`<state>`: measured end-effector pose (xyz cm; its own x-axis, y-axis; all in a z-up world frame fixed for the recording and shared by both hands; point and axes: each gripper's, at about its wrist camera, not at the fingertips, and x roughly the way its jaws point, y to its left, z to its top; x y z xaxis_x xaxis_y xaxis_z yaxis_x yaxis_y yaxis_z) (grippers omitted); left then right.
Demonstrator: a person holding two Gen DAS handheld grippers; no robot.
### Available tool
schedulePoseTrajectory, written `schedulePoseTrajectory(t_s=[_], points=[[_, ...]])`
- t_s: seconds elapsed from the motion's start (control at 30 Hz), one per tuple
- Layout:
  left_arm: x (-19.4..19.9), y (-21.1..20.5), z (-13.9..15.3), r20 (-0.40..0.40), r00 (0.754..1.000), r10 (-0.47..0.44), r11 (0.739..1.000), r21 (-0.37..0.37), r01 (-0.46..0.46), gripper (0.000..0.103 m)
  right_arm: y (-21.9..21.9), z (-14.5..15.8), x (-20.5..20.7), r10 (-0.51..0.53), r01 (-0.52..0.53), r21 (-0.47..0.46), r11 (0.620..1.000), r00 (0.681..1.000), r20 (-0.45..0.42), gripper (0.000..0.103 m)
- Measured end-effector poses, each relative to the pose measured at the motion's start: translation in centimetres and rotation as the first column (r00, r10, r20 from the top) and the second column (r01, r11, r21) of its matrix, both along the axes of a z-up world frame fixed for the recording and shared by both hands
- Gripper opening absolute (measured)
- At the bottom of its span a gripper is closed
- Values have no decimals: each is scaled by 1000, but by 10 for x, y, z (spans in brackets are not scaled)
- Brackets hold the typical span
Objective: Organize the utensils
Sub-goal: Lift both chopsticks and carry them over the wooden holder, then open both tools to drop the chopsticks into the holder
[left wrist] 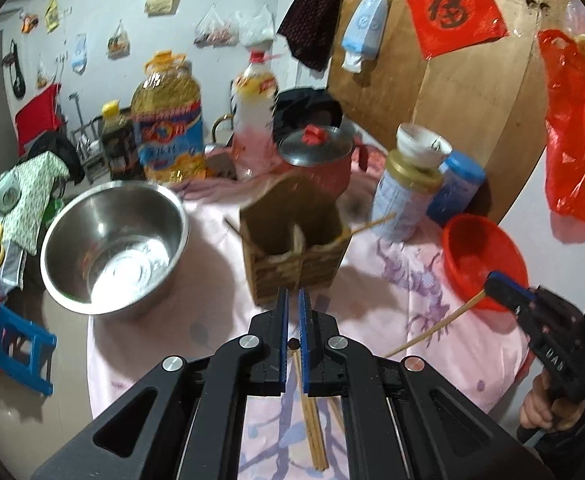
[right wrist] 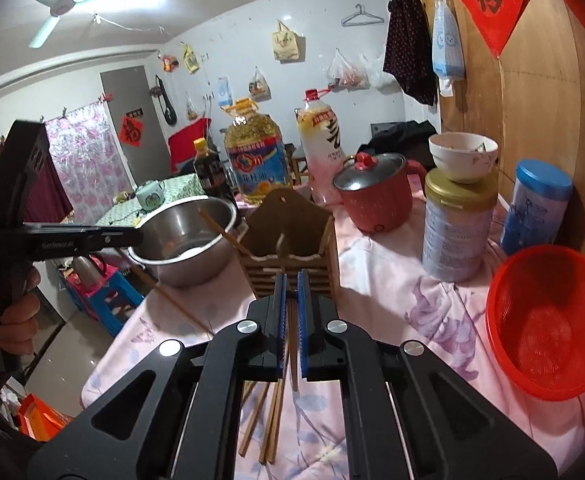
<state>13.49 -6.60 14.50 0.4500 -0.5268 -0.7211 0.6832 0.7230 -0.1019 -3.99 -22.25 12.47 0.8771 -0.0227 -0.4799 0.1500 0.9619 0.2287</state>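
Observation:
A brown wooden chopstick holder (left wrist: 294, 240) (right wrist: 290, 240) stands mid-table, with one chopstick (left wrist: 372, 224) leaning out of it. My left gripper (left wrist: 293, 300) is shut on a chopstick (left wrist: 292, 345) seen end-on between its pads; in the right wrist view the left gripper (right wrist: 132, 238) holds that chopstick (right wrist: 180, 304) slanting down toward the table. My right gripper (right wrist: 291, 284) is shut on a chopstick (right wrist: 292, 344); in the left wrist view the right gripper (left wrist: 492, 286) holds that stick (left wrist: 436, 326) slanting down-left. Several chopsticks (right wrist: 270, 424) (left wrist: 314, 432) lie on the pink cloth below both grippers.
A steel bowl (left wrist: 112, 248) (right wrist: 188, 240) sits left of the holder. A red strainer basket (left wrist: 484, 256) (right wrist: 548, 388) sits right. A red pot (right wrist: 376, 196), a gold-lidded can (right wrist: 456, 224) with a bowl on top, a blue-lidded jar (right wrist: 536, 208) and oil bottles (right wrist: 256, 152) stand behind.

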Motion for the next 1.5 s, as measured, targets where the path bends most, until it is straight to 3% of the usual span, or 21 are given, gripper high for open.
schedulePoseTrajectory(t_s=[0.3, 0.57, 0.73, 0.87, 0.93, 1.0, 1.03, 1.4, 1.5], points=[[29, -40, 50, 105, 994, -38, 997, -67, 45, 5, -3, 41, 33, 21, -21, -9, 1000, 996, 87, 6], [79, -73, 75, 146, 989, -36, 991, -124, 55, 5, -11, 74, 83, 22, -15, -53, 998, 990, 139, 6], [117, -87, 61, 133, 991, 1, 990, -140, 18, 5, -23, 73, 124, 8, 1, -69, 998, 992, 128, 6], [138, -85, 16, 7, 999, 34, 994, -108, -33, 6, -32, 39, 156, -10, 11, -52, 999, 1000, 11, 11], [142, -78, -2, -37, 998, 51, 994, -92, -54, 11, -36, 31, 159, 3, -3, -7, 1000, 1000, -4, 12], [143, -67, -9, -45, 995, 89, 992, -83, -93, 48, -38, 29, 159, 3, -3, -1, 1000, 1000, 2, 12], [142, -63, -10, -39, 993, 110, 990, -82, -113, 53, -37, 29, 158, 0, 0, -6, 1000, 1000, 4, 13], [120, -19, -9, 1, 976, 217, 974, -67, -217, 73, -20, 36, 133, 4, -3, -45, 999, 1000, 24, 25], [108, -6, -11, 6, 971, 237, 970, -64, -236, 78, -13, 37, 121, 9, -7, -48, 999, 999, 32, 33]])
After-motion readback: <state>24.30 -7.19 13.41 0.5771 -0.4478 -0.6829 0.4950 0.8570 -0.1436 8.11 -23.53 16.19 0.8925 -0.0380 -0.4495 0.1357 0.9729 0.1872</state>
